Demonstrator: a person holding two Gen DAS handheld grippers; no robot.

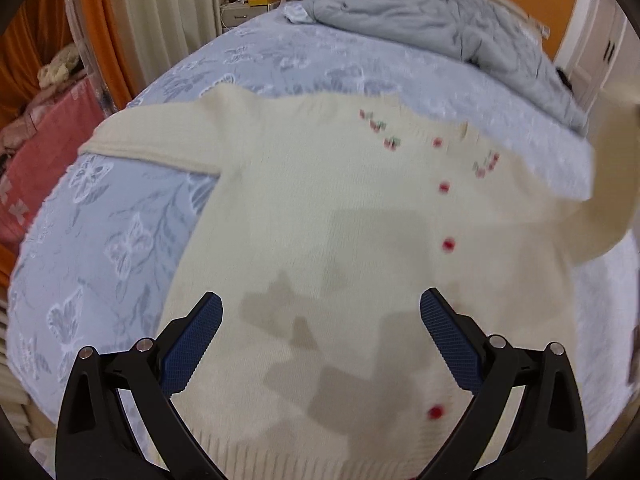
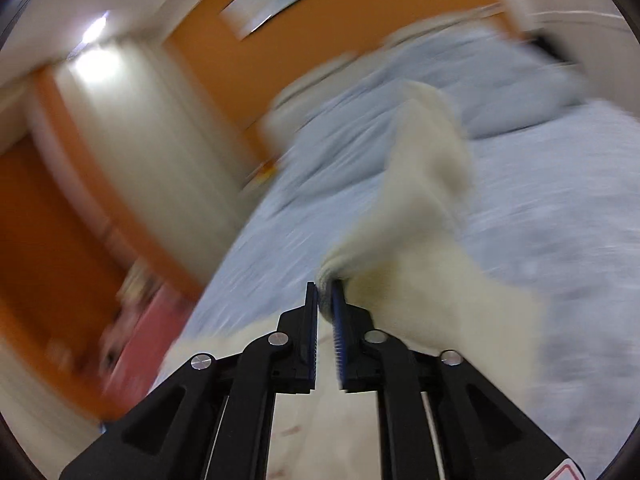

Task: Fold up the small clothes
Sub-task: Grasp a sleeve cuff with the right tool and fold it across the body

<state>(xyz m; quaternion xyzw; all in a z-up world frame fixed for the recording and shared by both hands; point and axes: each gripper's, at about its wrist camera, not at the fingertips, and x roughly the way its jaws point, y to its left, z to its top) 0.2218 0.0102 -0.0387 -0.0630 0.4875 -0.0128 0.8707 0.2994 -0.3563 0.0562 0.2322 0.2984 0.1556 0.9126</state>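
1. The bed (image 1: 132, 216) carries everything; it's covered with a pale blue bedspread (image 1: 100, 264) with a white butterfly and leaf pattern.
2. A cream knit cardigan (image 1: 320, 216) with red buttons and small cherry motifs lies front-up across the middle of it, hem toward the near edge.
3. One sleeve (image 1: 152, 140) lies flat on the bedspread, stretched out to the left.
4. A rumpled grey quilt (image 1: 440, 28) is bunched at the far end, well apart from the cardigan.
5. The right wrist view is heavily blurred, so no extra detail there.

We see a cream knit cardigan (image 1: 320, 208) with red buttons (image 1: 448, 245) lying front-up, one sleeve (image 2: 424, 216) lifted.
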